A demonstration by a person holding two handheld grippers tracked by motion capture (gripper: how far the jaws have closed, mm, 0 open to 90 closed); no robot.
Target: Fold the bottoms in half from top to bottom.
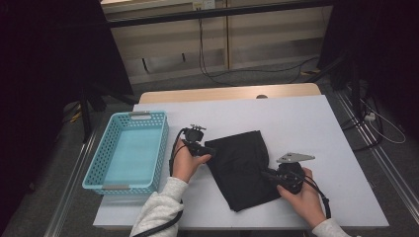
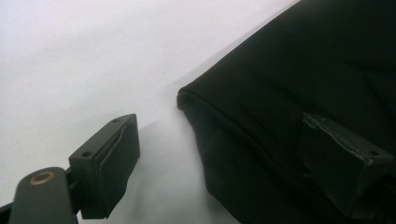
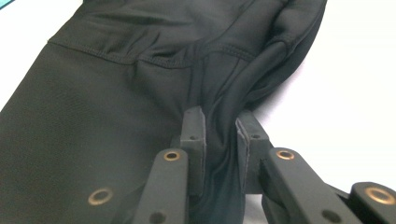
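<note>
1. The counter (image 1: 316, 123), covered in white, carries everything. Keep the work on its bare middle, where the cloth can slide flat without snagging.

2. The black garment (image 1: 242, 168) lies folded at the centre of the counter, between the two hands, its long side running from the far left toward the near right. The step in hand looks like taking hold of it at two edges for a fold or a lift, so both grips should be secure before anything is raised.

3. The blue basket (image 1: 129, 153) stands at the left of the counter, well apart from the garment and seemingly empty. If the cloth is bound for it, lift high enough to clear the rim.

4. The right tongs (image 3: 219, 128) are closed on a pinched ridge of the garment's right edge, fabric bunched between the pads. Hold this grip steady; judging by the thin pinch, a hard tug could let the cloth slip out.

5. The left tongs (image 2: 238, 163) stand wide open at the garment's left hem, one pad over the bare counter, the other over the black cloth, neither pressing. Slide the lower pad under the hem, catch all the layers, then close fully.

6. Lift both hands together, level, to keep the fold from spilling.
</note>
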